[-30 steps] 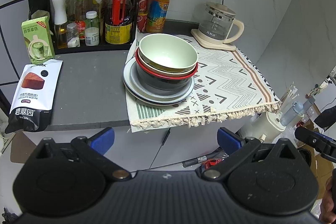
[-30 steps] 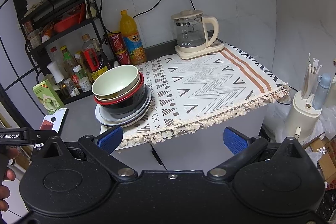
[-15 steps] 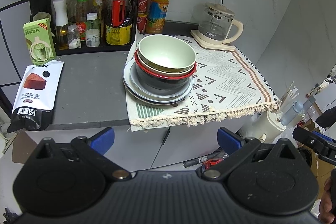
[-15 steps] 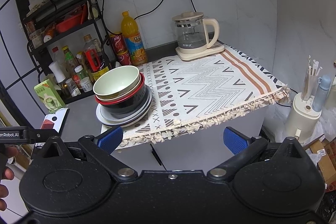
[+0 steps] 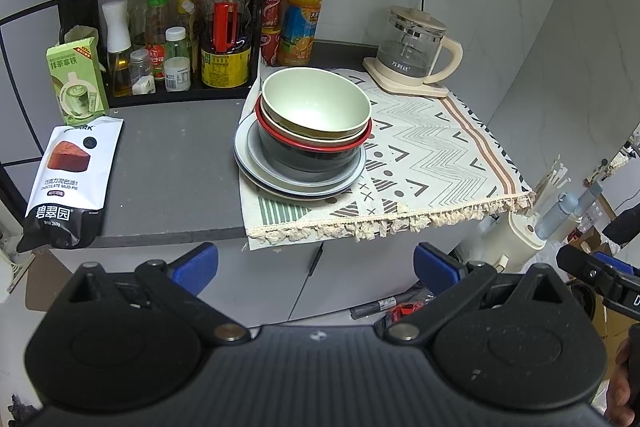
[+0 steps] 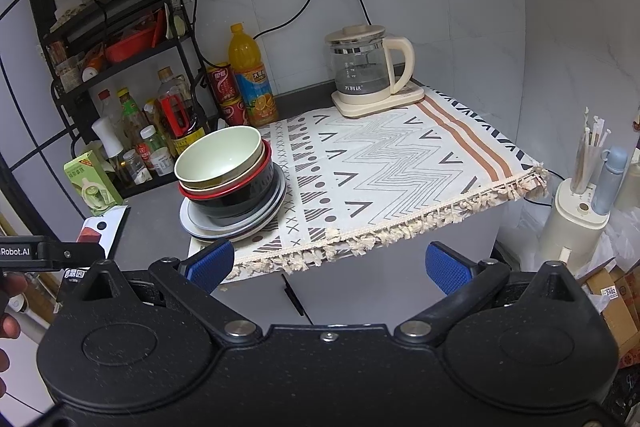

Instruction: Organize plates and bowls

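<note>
Stack: green bowl [image 5: 316, 103] nested in red-rimmed black bowl [image 5: 312, 155], on plates [image 5: 296, 183], at cloth's [image 5: 432, 155] left edge on counter [image 5: 172, 163].
Left gripper [image 5: 314, 265]: fingers apart, empty, off the counter front, stack ahead, well apart.
Right gripper [image 6: 328, 265]: fingers apart, empty, stack ahead-left.
Kettle [image 6: 368, 71]: cloth's back corner.

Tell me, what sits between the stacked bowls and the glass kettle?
Nothing: only bare patterned cloth lies between the stack topped by a pale green bowl and the cream-handled glass kettle, clearest in the right wrist view.

Bowls [image 5: 316, 107] on plates [image 5: 298, 185], on cloth [image 5: 432, 163]
</note>
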`<action>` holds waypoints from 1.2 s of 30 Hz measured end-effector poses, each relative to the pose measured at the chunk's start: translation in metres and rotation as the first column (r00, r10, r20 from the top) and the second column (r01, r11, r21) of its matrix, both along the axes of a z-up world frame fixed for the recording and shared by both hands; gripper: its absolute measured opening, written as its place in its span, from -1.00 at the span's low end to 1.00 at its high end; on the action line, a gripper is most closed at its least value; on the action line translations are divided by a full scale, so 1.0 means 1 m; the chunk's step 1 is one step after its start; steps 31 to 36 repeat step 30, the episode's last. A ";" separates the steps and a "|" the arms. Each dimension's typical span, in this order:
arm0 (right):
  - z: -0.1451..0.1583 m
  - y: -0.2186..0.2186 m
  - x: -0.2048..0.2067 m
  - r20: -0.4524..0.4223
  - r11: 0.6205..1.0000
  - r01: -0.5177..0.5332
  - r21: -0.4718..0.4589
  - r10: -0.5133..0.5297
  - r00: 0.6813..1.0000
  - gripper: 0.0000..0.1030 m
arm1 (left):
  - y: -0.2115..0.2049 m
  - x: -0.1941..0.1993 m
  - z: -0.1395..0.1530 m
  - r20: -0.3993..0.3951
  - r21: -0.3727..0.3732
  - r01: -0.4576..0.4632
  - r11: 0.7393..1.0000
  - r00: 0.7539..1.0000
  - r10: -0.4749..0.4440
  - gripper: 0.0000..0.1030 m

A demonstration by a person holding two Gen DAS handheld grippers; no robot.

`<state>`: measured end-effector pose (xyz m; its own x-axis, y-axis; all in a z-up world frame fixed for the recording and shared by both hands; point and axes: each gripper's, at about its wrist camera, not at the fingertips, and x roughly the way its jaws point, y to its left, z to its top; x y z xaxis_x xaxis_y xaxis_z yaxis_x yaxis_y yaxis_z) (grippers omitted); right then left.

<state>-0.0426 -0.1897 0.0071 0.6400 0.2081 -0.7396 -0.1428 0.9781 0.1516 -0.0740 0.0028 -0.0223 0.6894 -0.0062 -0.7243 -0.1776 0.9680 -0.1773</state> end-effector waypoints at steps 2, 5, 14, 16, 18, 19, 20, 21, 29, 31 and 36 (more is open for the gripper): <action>0.000 -0.001 0.000 0.001 1.000 -0.002 0.001 0.002 1.000 0.99 | 0.000 0.000 0.000 -0.001 0.007 -0.001 1.000 1.000 0.001 1.00; 0.001 -0.002 -0.001 0.002 1.000 -0.005 0.002 0.005 1.000 0.99 | 0.000 0.000 0.000 -0.006 0.014 -0.004 1.000 1.000 0.005 1.00; 0.000 -0.005 -0.001 0.005 1.000 -0.006 -0.001 0.006 1.000 0.99 | -0.001 0.000 -0.003 -0.023 0.016 -0.003 1.000 1.000 0.003 1.00; 0.000 -0.006 -0.001 0.000 1.000 -0.003 -0.005 0.003 1.000 0.99 | -0.001 0.001 -0.004 -0.027 0.018 0.000 1.000 1.000 0.001 1.00; 0.000 -0.007 -0.001 0.002 1.000 -0.005 -0.004 0.005 1.000 0.99 | -0.002 0.001 -0.004 -0.029 0.018 -0.001 1.000 1.000 0.002 1.00; -0.001 -0.006 -0.001 0.003 1.000 -0.006 -0.005 0.006 1.000 0.99 | -0.002 0.001 -0.004 -0.030 0.017 0.000 1.000 1.000 0.001 1.00; -0.001 -0.007 -0.001 0.003 1.000 -0.006 -0.007 0.006 1.000 0.99 | -0.003 0.002 -0.004 -0.031 0.017 0.002 1.000 1.000 -0.002 1.00; -0.002 -0.007 -0.001 0.002 1.000 -0.005 -0.008 0.005 1.000 0.99 | -0.004 0.002 -0.005 -0.031 0.019 0.006 1.000 0.999 -0.005 1.00; -0.005 -0.006 -0.001 -0.009 1.000 -0.005 0.010 0.005 1.000 0.99 | -0.005 0.005 -0.003 -0.058 0.032 0.007 0.999 0.998 -0.005 1.00; -0.005 -0.006 0.000 -0.009 1.000 -0.006 0.013 0.006 1.000 0.99 | -0.006 0.006 -0.002 -0.063 0.033 0.011 0.999 0.998 -0.009 1.00; -0.005 -0.006 0.000 -0.009 1.000 -0.006 0.013 0.006 1.000 0.99 | -0.006 0.006 -0.002 -0.063 0.033 0.011 0.999 0.998 -0.009 1.00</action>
